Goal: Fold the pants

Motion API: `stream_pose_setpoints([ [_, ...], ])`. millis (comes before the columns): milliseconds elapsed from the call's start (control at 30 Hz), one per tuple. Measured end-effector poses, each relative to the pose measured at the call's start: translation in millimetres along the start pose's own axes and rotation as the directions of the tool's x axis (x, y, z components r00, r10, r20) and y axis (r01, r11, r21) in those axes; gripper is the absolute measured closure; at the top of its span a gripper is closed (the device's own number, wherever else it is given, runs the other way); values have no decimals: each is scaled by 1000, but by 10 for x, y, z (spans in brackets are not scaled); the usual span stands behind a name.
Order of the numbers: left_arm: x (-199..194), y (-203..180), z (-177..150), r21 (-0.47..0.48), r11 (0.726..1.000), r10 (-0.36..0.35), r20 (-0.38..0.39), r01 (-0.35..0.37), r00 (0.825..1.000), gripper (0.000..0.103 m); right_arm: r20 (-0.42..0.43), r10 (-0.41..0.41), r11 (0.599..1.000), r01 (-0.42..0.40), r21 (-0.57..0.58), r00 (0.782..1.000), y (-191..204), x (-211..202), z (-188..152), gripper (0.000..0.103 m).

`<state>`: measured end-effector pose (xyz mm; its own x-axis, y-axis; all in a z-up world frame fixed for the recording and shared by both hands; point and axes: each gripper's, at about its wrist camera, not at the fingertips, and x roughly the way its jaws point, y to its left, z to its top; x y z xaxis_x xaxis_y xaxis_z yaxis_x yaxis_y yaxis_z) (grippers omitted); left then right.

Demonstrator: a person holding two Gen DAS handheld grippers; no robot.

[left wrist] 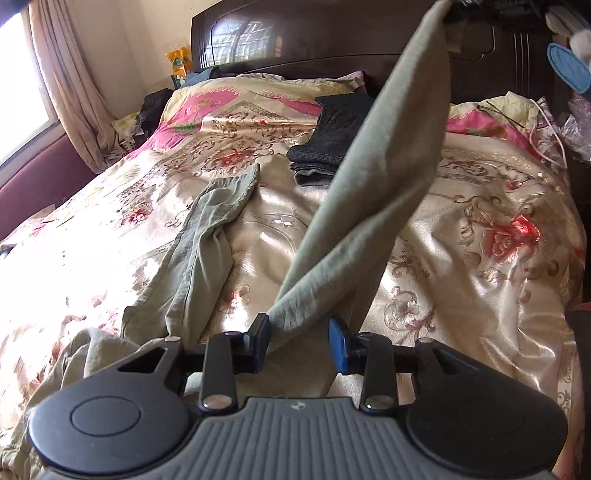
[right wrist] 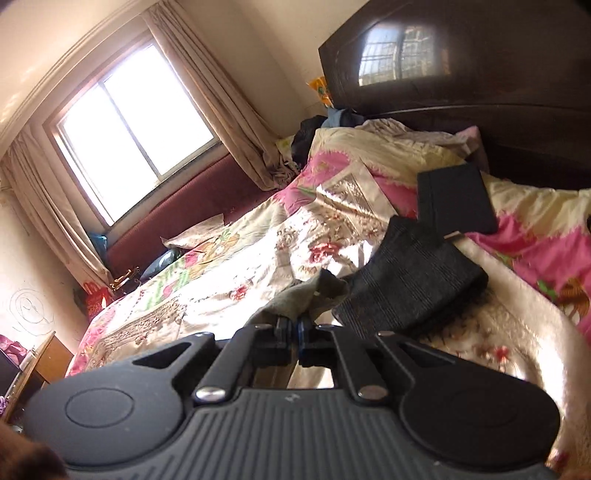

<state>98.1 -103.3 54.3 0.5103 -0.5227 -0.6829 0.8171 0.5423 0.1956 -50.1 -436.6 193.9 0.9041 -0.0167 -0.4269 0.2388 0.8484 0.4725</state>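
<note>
The pale green pants (left wrist: 388,147) lie partly on the floral bedspread (left wrist: 480,240). One leg (left wrist: 207,236) rests flat on the bed to the left. The other leg is pulled taut, rising to the top edge of the left wrist view. My left gripper (left wrist: 300,332) is low over the bed, shut on a thick bunch of the green cloth where the raised leg starts. My right gripper (right wrist: 294,325) is raised above the bed, its jaws pinched tight on the leg's end (right wrist: 306,295), which bunches just beyond the tips.
A stack of dark folded clothes (left wrist: 325,147) (right wrist: 413,280) lies mid-bed near the pillows, with a flat black item (right wrist: 454,199) behind it. The dark wooden headboard (left wrist: 332,33) stands at the far end. A curtained window (right wrist: 136,125) is on the left.
</note>
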Motion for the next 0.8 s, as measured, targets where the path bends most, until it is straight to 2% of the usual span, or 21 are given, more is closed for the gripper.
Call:
stream_pose_setpoints([
  [67,137,54,34,-8,1000,12,-20,-12,1000,49,-4,-32,999,32,-13,999,56,250,148,98],
  [100,215,109,45,-30,999,19,-39,-21,999,49,-27,-100,994,99,-37,995,58,507,210,94],
  [167,297,235,50,-80,996,36,-63,-41,997,49,-51,-275,961,272,-56,960,-16,1016,255,86],
  [200,286,289,39,-97,994,51,-64,-57,997,49,-53,-350,935,345,-84,935,-69,1294,230,87],
  [233,238,349,7,-110,990,77,-60,-83,995,49,-77,-370,926,361,-111,926,-107,1503,184,87],
  [267,190,391,-33,-111,988,101,-58,-107,993,48,-99,-363,930,354,-100,927,-126,1611,128,87],
  [300,147,422,-86,-105,986,127,-61,-133,990,46,-112,-333,942,326,-75,936,-139,1650,42,87],
  [367,82,451,-206,-83,982,165,-70,-171,984,46,-146,-245,969,238,-65,958,-123,1621,-168,87],
  [400,54,456,-279,-75,981,172,-78,-178,982,46,-183,-203,978,189,-89,962,-94,1574,-342,83],
  [467,18,422,-380,-61,983,168,-83,-173,982,46,-260,-179,981,152,-120,949,-82,1493,-643,79],
  [567,11,293,-445,-18,992,121,-81,-123,989,45,-381,-129,991,126,-32,916,-216,1447,-1102,73],
  [667,68,145,-425,29,996,83,-71,-81,994,45,-368,-139,982,175,67,920,-412,1561,-1227,68],
  [733,131,80,-368,52,997,66,-55,-63,996,45,-338,-129,971,188,146,932,-532,1640,-1200,66],
  [800,214,40,-286,67,997,40,-42,-38,998,45,-298,-149,963,207,174,943,-617,1699,-1147,57],
])
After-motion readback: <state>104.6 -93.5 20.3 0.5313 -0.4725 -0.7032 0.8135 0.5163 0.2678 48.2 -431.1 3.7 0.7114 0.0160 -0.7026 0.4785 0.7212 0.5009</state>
